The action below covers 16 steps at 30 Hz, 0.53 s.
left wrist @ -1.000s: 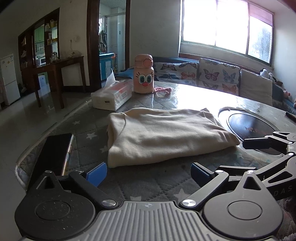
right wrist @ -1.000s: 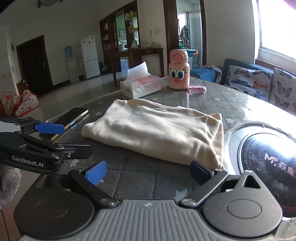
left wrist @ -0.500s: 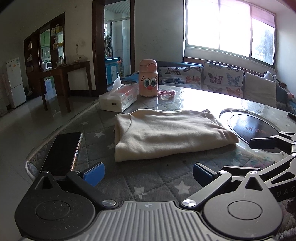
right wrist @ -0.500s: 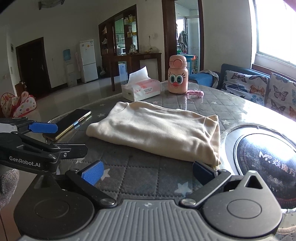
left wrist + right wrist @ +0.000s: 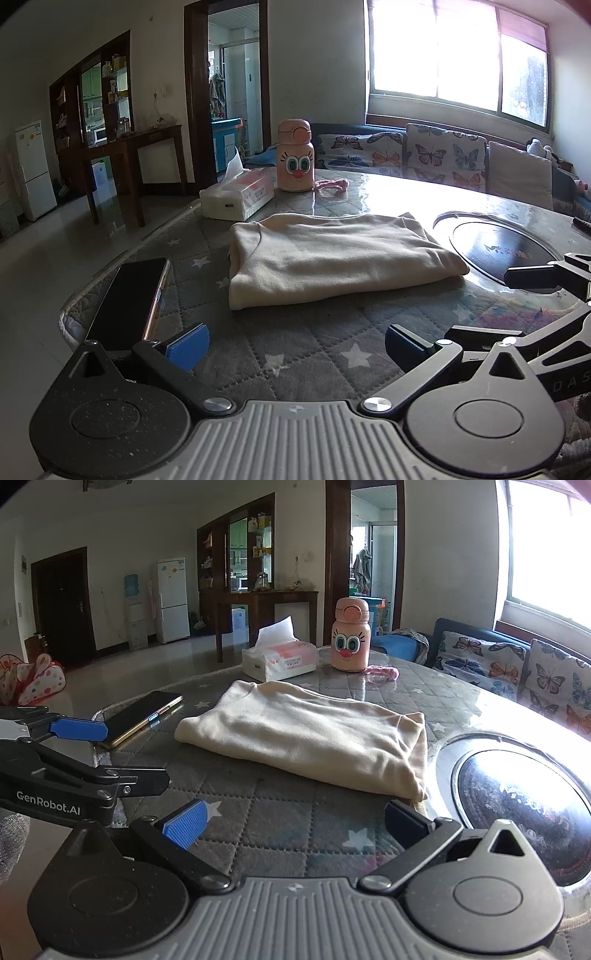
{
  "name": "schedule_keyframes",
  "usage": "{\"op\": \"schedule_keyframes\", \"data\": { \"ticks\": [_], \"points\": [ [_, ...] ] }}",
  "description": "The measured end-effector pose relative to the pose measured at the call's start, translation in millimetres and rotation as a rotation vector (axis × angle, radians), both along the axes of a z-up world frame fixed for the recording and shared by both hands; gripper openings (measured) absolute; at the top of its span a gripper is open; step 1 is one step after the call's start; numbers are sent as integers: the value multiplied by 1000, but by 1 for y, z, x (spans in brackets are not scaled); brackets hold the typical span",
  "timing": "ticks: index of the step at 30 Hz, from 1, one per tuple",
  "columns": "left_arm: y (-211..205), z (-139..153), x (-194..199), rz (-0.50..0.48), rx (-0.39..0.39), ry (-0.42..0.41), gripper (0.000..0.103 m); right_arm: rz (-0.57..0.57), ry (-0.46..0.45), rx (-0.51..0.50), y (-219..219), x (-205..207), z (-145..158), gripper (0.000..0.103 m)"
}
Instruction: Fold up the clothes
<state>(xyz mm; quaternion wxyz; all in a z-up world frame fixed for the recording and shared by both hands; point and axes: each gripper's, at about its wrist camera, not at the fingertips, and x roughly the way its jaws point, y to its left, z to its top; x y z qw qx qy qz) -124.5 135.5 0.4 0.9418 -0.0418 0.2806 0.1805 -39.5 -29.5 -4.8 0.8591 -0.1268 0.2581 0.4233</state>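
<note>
A cream garment lies folded into a flat rectangle on the grey star-quilted table; it also shows in the right wrist view. My left gripper is open and empty, low over the table in front of the garment, not touching it. My right gripper is open and empty, just short of the garment's near right corner. The left gripper also appears in the right wrist view, and the right gripper's fingers show at the right of the left wrist view.
A black phone lies at the table's left edge. A tissue box, a pink cartoon bottle and a pink cord stand beyond the garment. A round dark glass inset is to the right.
Both grippers have drawn back from the garment toward the table's near edge; the folded garment appears farther away and has not moved.
</note>
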Motion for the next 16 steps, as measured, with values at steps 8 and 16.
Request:
{"op": "schedule_keyframes", "data": {
  "ticks": [8, 16],
  "points": [
    [-5, -1, -4, -2, 1, -2, 103, -4, -13, -4, -4, -8, 1, 103],
    [-7, -2, -5, 2, 2, 2, 103, -8, -17, -3, -7, -12, 2, 103]
  ]
}}
